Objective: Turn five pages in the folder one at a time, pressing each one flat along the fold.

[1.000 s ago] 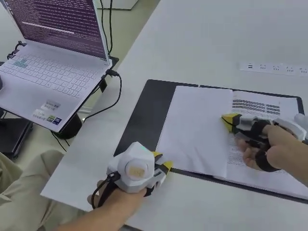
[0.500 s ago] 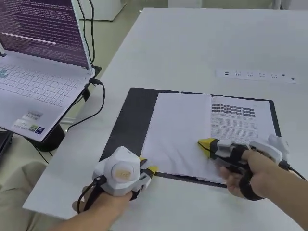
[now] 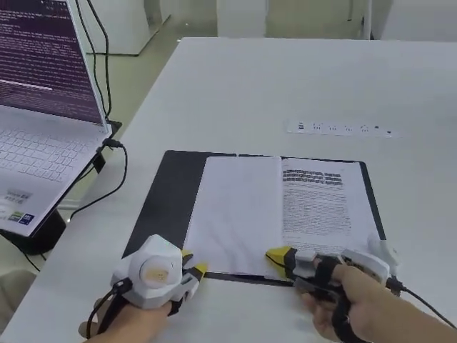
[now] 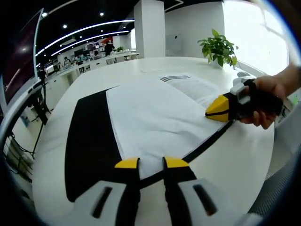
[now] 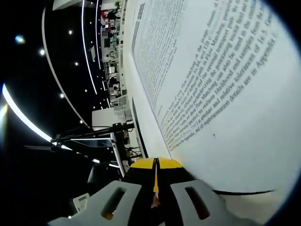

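Two grippers work at the near edge of the folder, which lies open and flat on the table, well apart from the laptop on the left and the power strip beyond.

A blank page lies turned to the left over the black cover. A printed page faces up on the right, and the fold runs between them.

The right gripper has its jaws closed together with nothing between them. Its yellow tip rests on the paper at the foot of the fold. Shut jaws make one blunt point, which suits rubbing a crease better than pinching, so I judge this to be the pressing step, at or near the lower end of the fold. The right gripper view agrees: the joined tips sit low against the printed sheet beside the crease.

The left gripper sits at the folder's near left corner, just beside the blank page's lower edge. Its jaws stand a narrow gap apart and hold nothing. In its own view the tips lie at the folder's edge, probably to steady the folder so it does not slide under the press. Whether they bear down on it I cannot tell.

How many of the five pages are done cannot be judged from this moment. The blank sheet looks slightly bowed near the fold, so the crease may want more pressure.
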`<state>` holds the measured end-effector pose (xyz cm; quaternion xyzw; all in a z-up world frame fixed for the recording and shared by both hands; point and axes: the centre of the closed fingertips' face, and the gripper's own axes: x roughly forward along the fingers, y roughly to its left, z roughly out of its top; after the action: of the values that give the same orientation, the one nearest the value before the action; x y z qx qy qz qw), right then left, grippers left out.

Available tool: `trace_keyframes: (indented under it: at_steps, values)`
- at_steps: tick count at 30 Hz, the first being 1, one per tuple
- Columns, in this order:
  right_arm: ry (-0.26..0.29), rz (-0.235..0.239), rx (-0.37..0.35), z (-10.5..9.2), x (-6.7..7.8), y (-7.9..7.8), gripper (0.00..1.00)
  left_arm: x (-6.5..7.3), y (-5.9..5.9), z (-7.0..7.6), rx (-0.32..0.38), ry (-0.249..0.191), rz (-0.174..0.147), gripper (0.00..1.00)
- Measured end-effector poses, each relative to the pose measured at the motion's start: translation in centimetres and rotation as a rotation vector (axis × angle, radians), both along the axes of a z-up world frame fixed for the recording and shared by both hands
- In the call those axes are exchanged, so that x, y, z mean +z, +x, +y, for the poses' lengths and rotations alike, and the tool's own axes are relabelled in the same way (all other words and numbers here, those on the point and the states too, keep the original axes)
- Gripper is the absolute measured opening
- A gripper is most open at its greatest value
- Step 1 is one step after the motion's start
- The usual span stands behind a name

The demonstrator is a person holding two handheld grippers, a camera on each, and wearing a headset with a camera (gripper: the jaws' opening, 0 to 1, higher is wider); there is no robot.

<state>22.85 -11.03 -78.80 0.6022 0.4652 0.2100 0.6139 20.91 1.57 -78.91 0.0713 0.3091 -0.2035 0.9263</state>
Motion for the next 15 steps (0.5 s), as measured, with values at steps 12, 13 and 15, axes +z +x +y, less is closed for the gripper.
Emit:
trace_keyframes:
  at_steps: [12, 13, 15]
  values:
    - [0.031, 0.047, -0.008, 0.1, -0.3, -3.6, 0.0, 0.0, 0.0, 0.0, 0.009, 0.015, 0.019, 0.17]
    - [0.03, 0.047, -0.001, 0.2, -0.3, -3.9, 0.0, -0.1, 0.0, 0.0, 0.013, 0.013, 0.023, 0.17]
    - [0.021, 0.048, 0.007, 0.3, -0.2, -4.7, 0.0, -0.1, 0.0, 0.0, 0.02, 0.008, 0.029, 0.17]
